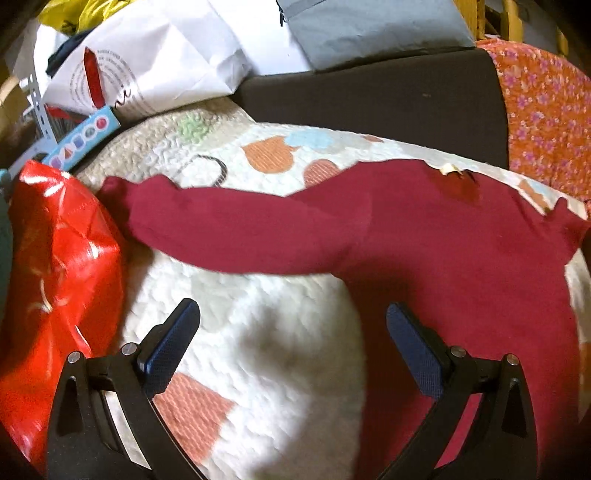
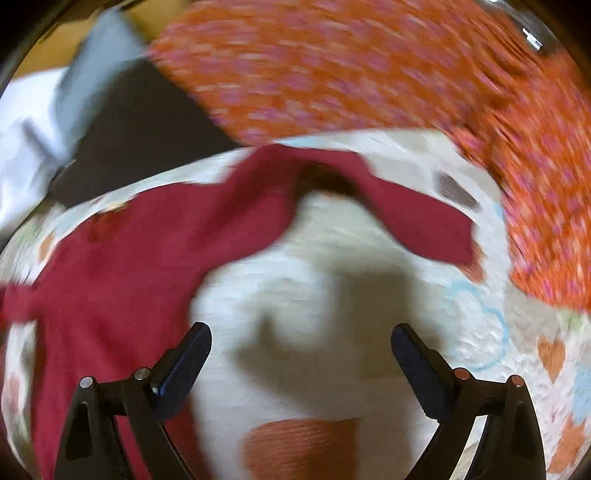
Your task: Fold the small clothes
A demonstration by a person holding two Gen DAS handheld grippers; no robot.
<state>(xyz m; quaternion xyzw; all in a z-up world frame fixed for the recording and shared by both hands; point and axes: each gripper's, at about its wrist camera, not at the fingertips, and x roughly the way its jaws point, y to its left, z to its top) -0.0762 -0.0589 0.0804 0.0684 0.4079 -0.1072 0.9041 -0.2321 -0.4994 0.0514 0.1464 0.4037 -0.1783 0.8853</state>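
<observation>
1. While both claws hang with jaws spread wide and nothing between them, a dark red long-sleeved top (image 1: 461, 251) lies flat on a cream quilted mat (image 1: 280, 332) printed with orange and blue shapes.
2. Left claw (image 1: 291, 325): empty, above bare mat; its right fingertip (image 1: 400, 317) overlaps the top's body edge in the left wrist view. Contact with the cloth cannot be judged.
3. Left sleeve of the top stretches out toward a shiny red bag (image 1: 59, 277) at the mat's left edge; the cuff ends just beside the bag.
4. Right claw (image 2: 301, 339): empty, above bare mat, casting a shadow on it. The right wrist view is motion-blurred.
5. Top (image 2: 122, 258) in the right wrist view: body at left, other sleeve arched away and bending down to the right, cuff resting on the mat.
6. Surroundings: orange floral cloth (image 1: 546, 118) beyond the mat at right, a dark cushion (image 1: 369, 103) behind, a white paper bag (image 1: 155, 66) and grey pouch (image 1: 369, 29) further back.
</observation>
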